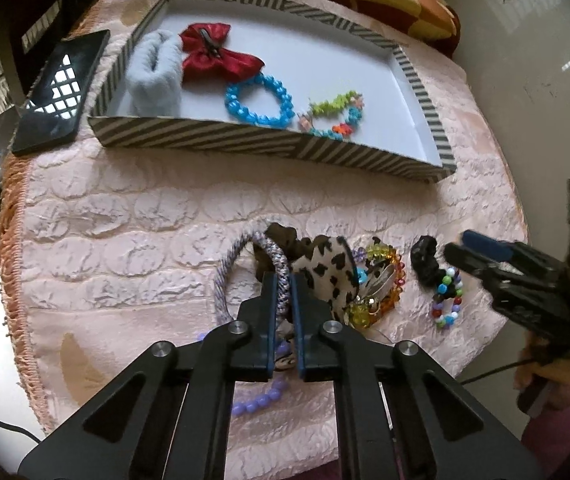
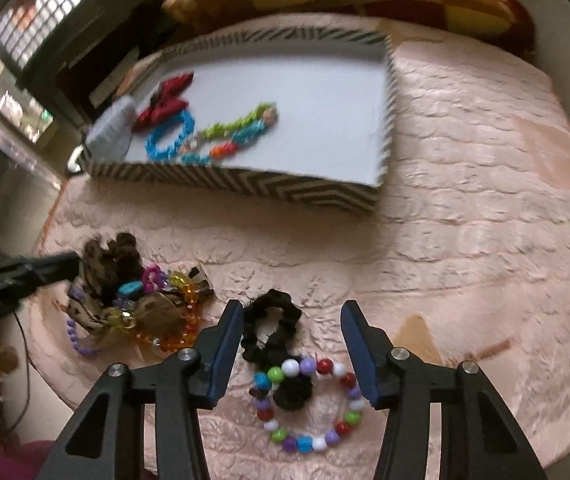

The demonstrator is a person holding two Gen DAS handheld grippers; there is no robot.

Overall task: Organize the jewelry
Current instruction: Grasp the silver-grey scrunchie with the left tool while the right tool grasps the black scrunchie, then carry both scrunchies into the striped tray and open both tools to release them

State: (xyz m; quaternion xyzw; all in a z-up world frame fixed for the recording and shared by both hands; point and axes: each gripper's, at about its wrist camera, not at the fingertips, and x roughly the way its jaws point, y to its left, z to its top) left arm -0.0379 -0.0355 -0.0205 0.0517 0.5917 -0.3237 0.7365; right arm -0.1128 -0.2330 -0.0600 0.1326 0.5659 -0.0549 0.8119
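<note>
Inspecting the pink cloth (image 1: 133, 240), we find the left gripper (image 1: 284, 280) clamped narrow on the braided purple-white hair band (image 1: 227, 272) at the edge of the jewelry pile (image 2: 137, 308). Our right gripper (image 2: 292, 316) stands partly apart — pads touching nothing — over the black scrunchie (image 2: 271, 320) and multicolored bead bracelet (image 2: 309, 404). The striped tray (image 1: 245, 144) beyond holds a blue bead bracelet (image 1: 259, 100) and red bow (image 1: 217, 52).

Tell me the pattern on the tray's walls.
Grey-and-cream diagonal stripes on the tray, clearest in the left wrist view.
</note>
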